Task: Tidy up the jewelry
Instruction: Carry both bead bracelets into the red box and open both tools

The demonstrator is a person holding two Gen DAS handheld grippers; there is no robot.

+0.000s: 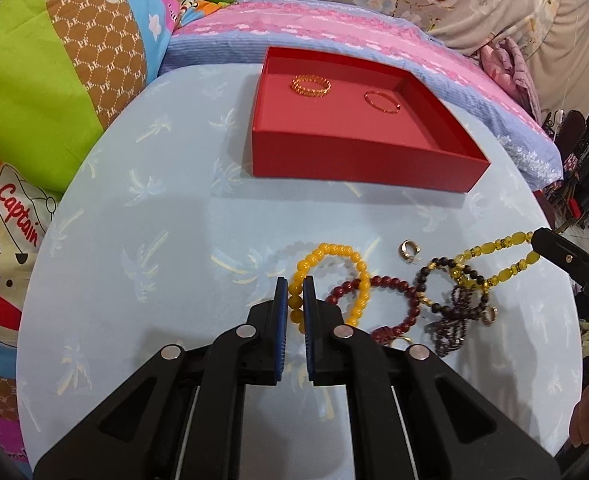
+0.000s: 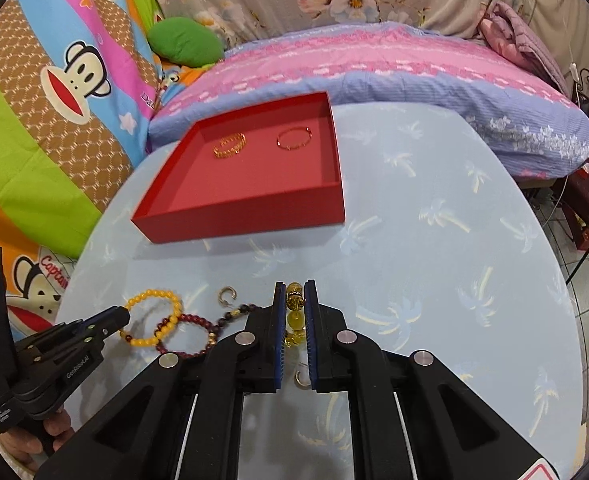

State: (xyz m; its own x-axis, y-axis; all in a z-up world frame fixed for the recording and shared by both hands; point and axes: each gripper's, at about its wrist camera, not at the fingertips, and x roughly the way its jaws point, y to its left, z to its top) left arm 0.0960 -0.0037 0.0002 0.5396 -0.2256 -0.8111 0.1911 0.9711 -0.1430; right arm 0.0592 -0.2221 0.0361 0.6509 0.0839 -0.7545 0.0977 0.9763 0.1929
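While the orange-yellow round-bead bracelet lies on the pale blue palm-print tabletop, looped with the dark red bead bracelet, the left gripper is clenched on its near beads. The right gripper grasps the translucent yellow bead strand. Lifting both slowly should free the tangle before carrying them to the shallow red cardboard tray.

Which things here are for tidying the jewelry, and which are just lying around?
For the job: red box, two gold bangles inside, yellow bead bracelet, dark red bracelet, small ring.
Just around: green cushion, pink blanket.
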